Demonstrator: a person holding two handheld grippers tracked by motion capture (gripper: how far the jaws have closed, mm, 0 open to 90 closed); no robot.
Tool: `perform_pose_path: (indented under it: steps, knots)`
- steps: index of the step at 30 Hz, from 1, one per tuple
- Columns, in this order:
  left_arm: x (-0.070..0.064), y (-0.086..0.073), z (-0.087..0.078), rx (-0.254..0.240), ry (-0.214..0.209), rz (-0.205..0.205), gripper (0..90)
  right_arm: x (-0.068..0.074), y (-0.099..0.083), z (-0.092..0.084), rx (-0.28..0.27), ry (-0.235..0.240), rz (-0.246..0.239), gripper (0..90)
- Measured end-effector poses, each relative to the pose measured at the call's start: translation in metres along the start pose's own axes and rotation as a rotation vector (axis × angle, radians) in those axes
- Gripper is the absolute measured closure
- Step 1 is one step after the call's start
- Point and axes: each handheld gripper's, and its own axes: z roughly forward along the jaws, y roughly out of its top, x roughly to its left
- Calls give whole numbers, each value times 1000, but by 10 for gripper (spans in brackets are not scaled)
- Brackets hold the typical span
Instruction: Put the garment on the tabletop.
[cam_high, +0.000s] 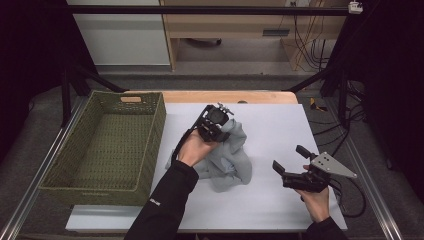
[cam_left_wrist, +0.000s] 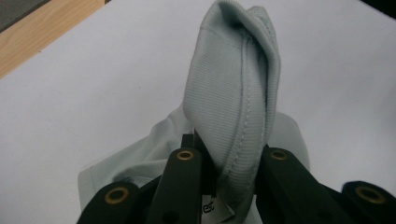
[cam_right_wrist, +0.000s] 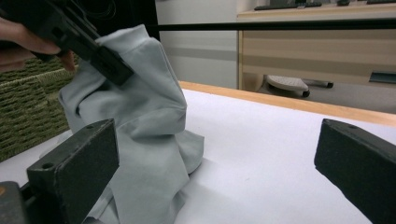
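Two grippers: our left gripper (cam_high: 223, 131) pinches a seamed fold of the pale grey garment (cam_high: 232, 162) mid-table, lifting it, while our right gripper (cam_high: 289, 160), jaws wide and empty, sits just right of it.

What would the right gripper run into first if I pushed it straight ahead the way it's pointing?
Probably the grey cloth. In its own view the right gripper is open, with the cloth bulking ahead on the left and bare white table in between. Depth is unclear, so the line might pass just beside the cloth.
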Motion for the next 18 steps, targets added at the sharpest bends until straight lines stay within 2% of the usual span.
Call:
perform_pose_path:
  steps: [5, 6, 7, 8, 12, 13, 15, 16, 17, 18]
  knots:
    - [2, -5, 7, 11, -7, -2, 790, 0, -4, 1, 10, 9, -10, 4]
    - [2, -5, 7, 6, -8, 0, 752, 1, -5, 1, 8, 11, -7, 3]
    - [2, -5, 6, -4, -10, 0, 669, 2, -5, 2, 13, 12, -6, 4]
    - [2, -5, 5, -20, -5, -1, 669, 2, -5, 2, 13, 12, -6, 4]
    - [0, -6, -7, -98, 14, -9, 460, 2, -7, 3, 19, 19, -13, 3]
    - [-1, -7, -9, -125, 19, -23, 420, 3, -7, 3, 25, 17, -4, 3]
    - [-2, -8, -18, -160, 44, -10, 351, 3, -7, 3, 25, 18, 0, 3]
    - [-2, -9, -22, -179, 64, 14, 312, 1, -7, 3, 22, 24, -13, 3]
    - [-4, -10, -27, -217, 76, 1, 287, 1, -7, 3, 24, 19, -12, 3]
    - [-4, -11, -31, -230, 72, -2, 266, 2, -7, 3, 25, 16, -6, 3]
